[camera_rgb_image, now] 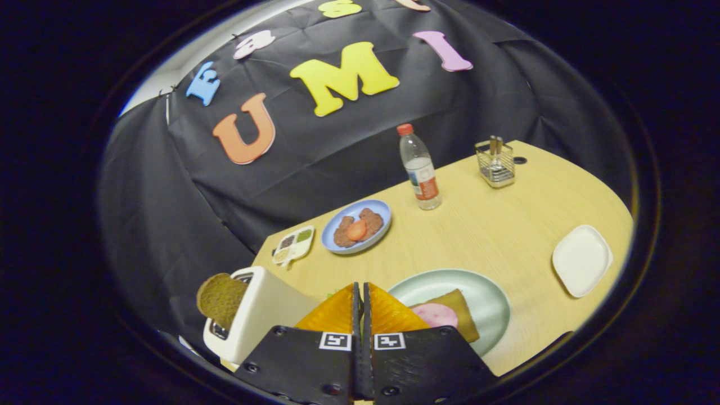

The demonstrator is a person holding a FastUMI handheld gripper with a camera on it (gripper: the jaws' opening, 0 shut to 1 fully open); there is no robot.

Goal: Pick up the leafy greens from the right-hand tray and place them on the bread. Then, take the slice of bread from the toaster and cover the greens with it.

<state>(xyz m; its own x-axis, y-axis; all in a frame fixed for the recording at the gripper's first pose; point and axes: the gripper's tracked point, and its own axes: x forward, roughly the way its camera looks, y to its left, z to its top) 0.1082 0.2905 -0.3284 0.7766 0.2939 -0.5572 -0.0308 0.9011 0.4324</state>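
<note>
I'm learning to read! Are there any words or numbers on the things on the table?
On the bottle label: too small and blurred to read.
On the square markers of the gripper: black-and-white patterns, no words; its fingers are shut together between the toaster and the green plate.
On toaster and green plate: no writing seen.

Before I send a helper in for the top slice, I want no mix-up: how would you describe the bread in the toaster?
Start at the wooden table and find the white toaster at its near corner, just left of the shut claw. The brown bread slice sticks out of the toaster's top slot. Unlike the bread on the pale green plate, it stands on edge and carries no pink topping.
</note>
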